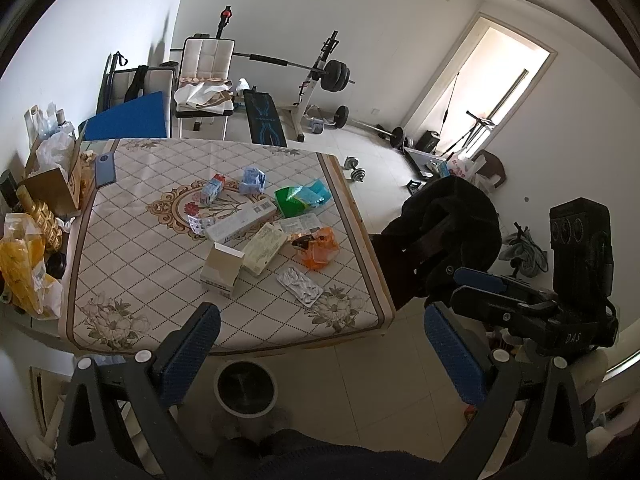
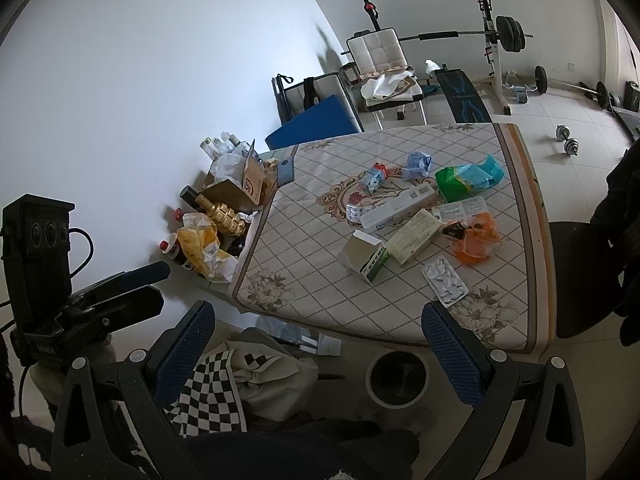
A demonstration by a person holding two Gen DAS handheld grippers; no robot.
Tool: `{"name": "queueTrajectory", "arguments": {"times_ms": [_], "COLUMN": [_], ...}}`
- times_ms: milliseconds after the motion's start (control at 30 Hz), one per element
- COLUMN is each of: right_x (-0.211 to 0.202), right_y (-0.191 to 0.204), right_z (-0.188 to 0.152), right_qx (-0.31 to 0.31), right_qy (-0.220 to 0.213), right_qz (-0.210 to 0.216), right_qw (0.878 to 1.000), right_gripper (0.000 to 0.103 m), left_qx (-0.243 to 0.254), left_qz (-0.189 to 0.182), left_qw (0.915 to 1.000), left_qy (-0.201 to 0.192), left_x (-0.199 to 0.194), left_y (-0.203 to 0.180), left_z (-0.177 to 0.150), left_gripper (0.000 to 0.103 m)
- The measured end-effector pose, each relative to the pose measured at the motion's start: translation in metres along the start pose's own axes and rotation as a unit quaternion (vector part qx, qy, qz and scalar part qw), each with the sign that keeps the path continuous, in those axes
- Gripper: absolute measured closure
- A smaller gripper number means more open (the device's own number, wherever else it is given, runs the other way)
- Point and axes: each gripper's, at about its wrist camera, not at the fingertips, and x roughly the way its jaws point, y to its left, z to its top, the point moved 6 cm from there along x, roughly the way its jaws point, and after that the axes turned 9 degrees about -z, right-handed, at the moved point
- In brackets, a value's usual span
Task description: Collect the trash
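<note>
Left wrist view: left gripper (image 1: pixel 320 352) sits at bottom centre, jaws spread wide, nothing between them. Right gripper (image 1: pixel 480 286) shows mid-right of the frame from the side, its two blue-tipped fingers close together and parallel; can't tell if they hold anything. Table (image 1: pixel 120 264) fills the centre-left. Trash is clustered on it right of centre: long white carton (image 1: pixel 240 222), green-white box (image 1: pixel 264 249), open white box (image 1: pixel 222 270), blister pack (image 1: pixel 300 285) nearest the front edge, orange bag (image 1: pixel 320 249), green packet (image 1: pixel 290 200), two small blue-white cartons at the pile's far side. Round bin (image 1: pixel 245 388) stands on the floor at bottom centre, just below the table's front edge, between the left fingers.

Right wrist view: right gripper (image 2: pixel 318 354) at bottom centre, jaws wide apart, empty. Left gripper (image 2: pixel 140 286) appears lower left, fingers near-parallel with a narrow gap. Same trash pile sits centre-right on the table (image 2: pixel 300 248); blister pack (image 2: pixel 445 283) lies just above the right finger. Bin (image 2: pixel 398 378) is on the floor at bottom centre-right, beside a checkered cloth (image 2: pixel 212 388).
</note>
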Motion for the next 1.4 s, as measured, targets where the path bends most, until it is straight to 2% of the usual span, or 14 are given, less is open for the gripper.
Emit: {"name": "queueTrajectory", "arguments": {"times_ms": [1400], "right_x": [0.005], "right_y": [0.012], "right_z": [0.004], "right_qx": [0.005], "right_qy": [-0.010], "right_qz": [0.008], "right_qw": [1.000], "right_gripper": [0.000], "left_qx": [0.000], "left_qz": [0.004], "left_qw": [1.0000], "left_qy": [0.000], "left_x": [0.002], "left_y": [0.000], "left_z": [0.003], "left_gripper": [0.000]}}
